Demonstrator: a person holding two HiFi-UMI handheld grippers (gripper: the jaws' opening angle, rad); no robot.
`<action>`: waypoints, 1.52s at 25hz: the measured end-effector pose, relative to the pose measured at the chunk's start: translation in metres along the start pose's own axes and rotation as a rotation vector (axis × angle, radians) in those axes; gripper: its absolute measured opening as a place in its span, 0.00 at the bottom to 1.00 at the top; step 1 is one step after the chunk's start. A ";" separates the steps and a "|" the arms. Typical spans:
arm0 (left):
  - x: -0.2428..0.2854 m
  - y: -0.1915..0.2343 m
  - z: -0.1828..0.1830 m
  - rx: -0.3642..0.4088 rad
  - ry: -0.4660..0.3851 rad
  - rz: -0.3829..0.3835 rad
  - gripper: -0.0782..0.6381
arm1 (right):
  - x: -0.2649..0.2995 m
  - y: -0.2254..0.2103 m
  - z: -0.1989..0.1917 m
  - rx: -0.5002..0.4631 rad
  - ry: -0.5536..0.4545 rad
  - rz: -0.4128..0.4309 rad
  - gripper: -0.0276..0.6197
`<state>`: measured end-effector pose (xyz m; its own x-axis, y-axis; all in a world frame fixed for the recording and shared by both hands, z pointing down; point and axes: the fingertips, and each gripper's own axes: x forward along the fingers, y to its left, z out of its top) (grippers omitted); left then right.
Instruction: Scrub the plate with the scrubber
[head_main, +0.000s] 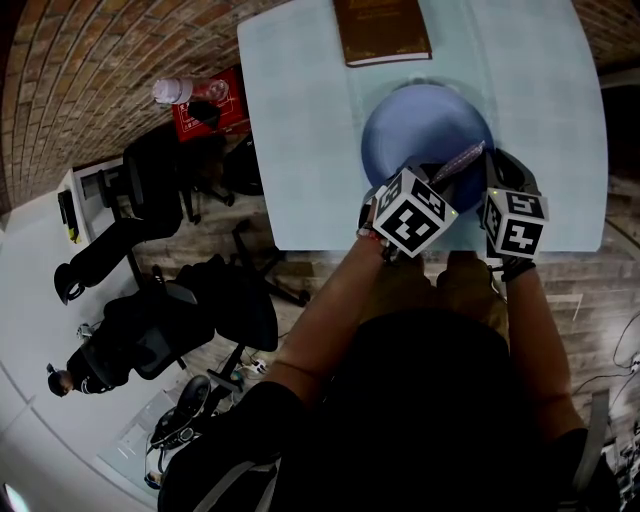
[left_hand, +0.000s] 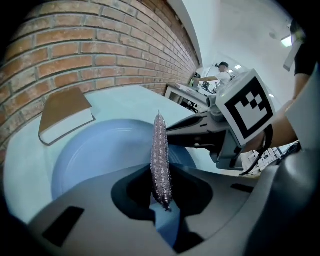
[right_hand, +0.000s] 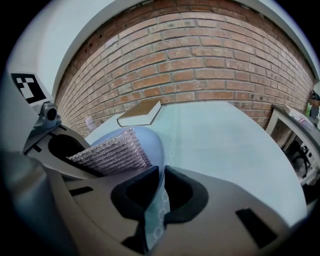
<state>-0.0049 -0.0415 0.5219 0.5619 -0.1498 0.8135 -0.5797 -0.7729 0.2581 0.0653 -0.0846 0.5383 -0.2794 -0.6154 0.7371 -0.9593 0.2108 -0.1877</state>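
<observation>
A round blue plate lies on the pale table, near its front edge. My left gripper hovers over the plate's near side, shut on a flat silvery scrubber. In the left gripper view the scrubber stands edge-on between the jaws, above the plate. My right gripper is at the plate's right rim. In the right gripper view its jaws are closed on the edge of the plate, with the scrubber just to the left.
A brown book lies on the table beyond the plate. Left of the table stand black office chairs and a red item with a bottle. A brick wall runs behind the table. A person stands at a far desk.
</observation>
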 end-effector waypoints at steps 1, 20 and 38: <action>0.001 0.003 0.003 0.007 0.000 0.005 0.22 | 0.000 0.000 0.000 -0.001 0.000 0.000 0.14; 0.000 0.077 0.036 0.068 0.005 0.200 0.22 | 0.000 0.000 0.001 -0.019 0.001 -0.001 0.14; -0.038 0.142 0.016 0.200 0.110 0.459 0.22 | 0.001 0.000 0.001 -0.032 0.003 -0.001 0.14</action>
<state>-0.0993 -0.1552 0.5189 0.2039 -0.4437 0.8727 -0.6221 -0.7470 -0.2344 0.0651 -0.0865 0.5386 -0.2781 -0.6135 0.7391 -0.9579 0.2343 -0.1659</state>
